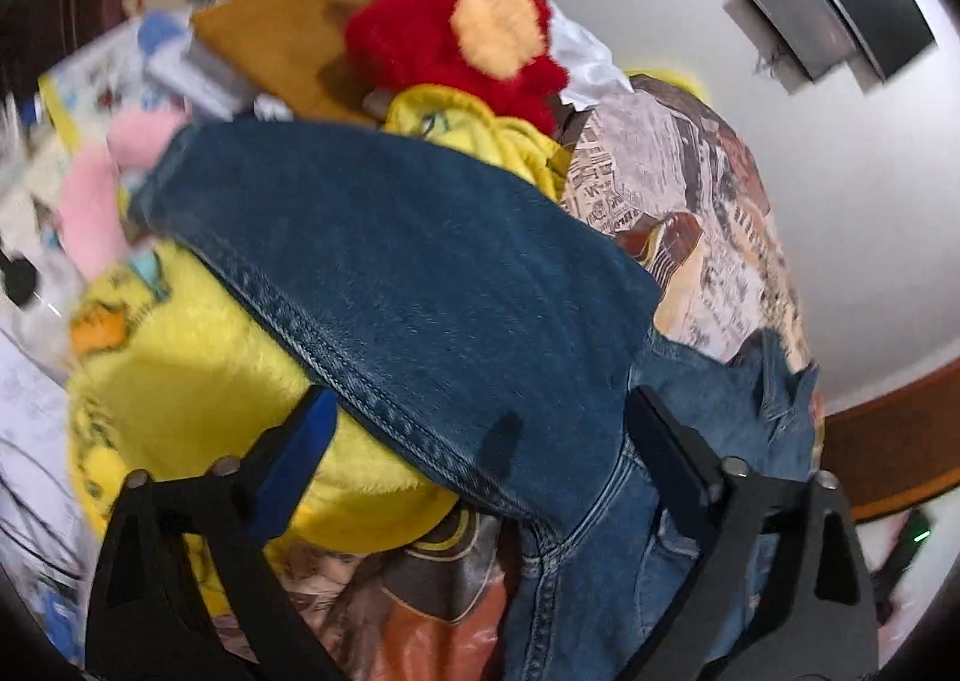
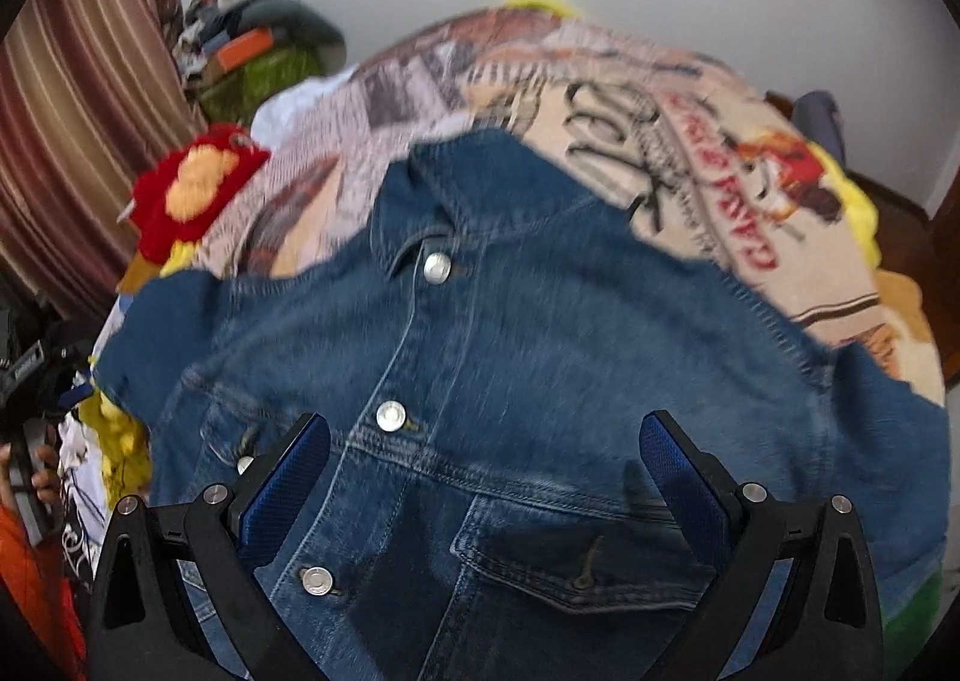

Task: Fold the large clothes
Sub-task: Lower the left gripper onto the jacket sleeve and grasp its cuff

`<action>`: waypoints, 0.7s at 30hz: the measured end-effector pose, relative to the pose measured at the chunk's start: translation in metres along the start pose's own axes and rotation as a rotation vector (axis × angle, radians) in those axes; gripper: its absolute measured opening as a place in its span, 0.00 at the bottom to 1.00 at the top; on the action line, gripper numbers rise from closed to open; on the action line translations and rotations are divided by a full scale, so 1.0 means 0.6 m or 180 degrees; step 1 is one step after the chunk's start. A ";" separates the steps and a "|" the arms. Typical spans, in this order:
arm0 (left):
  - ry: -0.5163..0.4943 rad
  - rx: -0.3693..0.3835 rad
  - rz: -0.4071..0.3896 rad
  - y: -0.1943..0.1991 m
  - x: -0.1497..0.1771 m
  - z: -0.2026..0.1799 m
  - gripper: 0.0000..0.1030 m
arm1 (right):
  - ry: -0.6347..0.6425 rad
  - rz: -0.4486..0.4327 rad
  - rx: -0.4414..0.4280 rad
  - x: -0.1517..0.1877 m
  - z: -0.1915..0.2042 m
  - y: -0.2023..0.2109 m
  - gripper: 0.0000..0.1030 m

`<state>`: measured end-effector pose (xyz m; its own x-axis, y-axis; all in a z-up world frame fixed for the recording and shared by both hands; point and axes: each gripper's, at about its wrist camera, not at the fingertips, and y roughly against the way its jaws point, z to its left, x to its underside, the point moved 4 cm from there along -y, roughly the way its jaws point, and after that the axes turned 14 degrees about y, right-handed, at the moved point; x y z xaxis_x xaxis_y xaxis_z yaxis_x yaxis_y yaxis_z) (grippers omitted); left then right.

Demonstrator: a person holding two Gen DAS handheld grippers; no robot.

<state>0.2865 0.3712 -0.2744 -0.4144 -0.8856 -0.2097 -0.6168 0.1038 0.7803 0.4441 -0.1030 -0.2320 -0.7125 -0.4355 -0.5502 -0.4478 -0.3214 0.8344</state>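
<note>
Denim jacket (image 2: 516, 393), front up on the printed bedspread (image 2: 600, 99), left sleeve (image 1: 390, 273) overhanging its edge onto a yellow plush (image 1: 198, 369); both grippers (image 1: 480, 435) (image 2: 486, 453) wide open, holding nothing; risk: sleeve sliding off, snagging plush.

Counts from where I stand:
- denim jacket (image 2: 516, 357): one, spread front-up.
- metal snap buttons (image 2: 437, 267) down its front placket: three in view, plus one smaller on the left chest pocket.
- flap chest pockets (image 2: 576, 555): one clear, a second partly hidden at the left edge.
- printed newspaper-pattern blanket (image 2: 600, 99): one, under the jacket.
- red plush toy (image 1: 456, 27): one, with one orange-yellow patch.
- yellow plush items (image 1: 198, 381): at least two; the rest is blurred, can't separate.
- pink plush (image 1: 96, 201): one.
- grippers: two, left gripper (image 1: 480, 423) and right gripper (image 2: 486, 441), two fingers each.
</note>
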 end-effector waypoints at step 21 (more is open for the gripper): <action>-0.0728 -0.0914 -0.0493 -0.027 -0.002 -0.038 0.15 | -0.0026 0.0298 -0.0317 0.020 0.031 -0.034 1.00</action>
<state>0.3124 0.3603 -0.2732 -0.4894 -0.7539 -0.4384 -0.4850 -0.1825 0.8553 0.4346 -0.0857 -0.2550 -0.7532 -0.4609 -0.4693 -0.3236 -0.3616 0.8744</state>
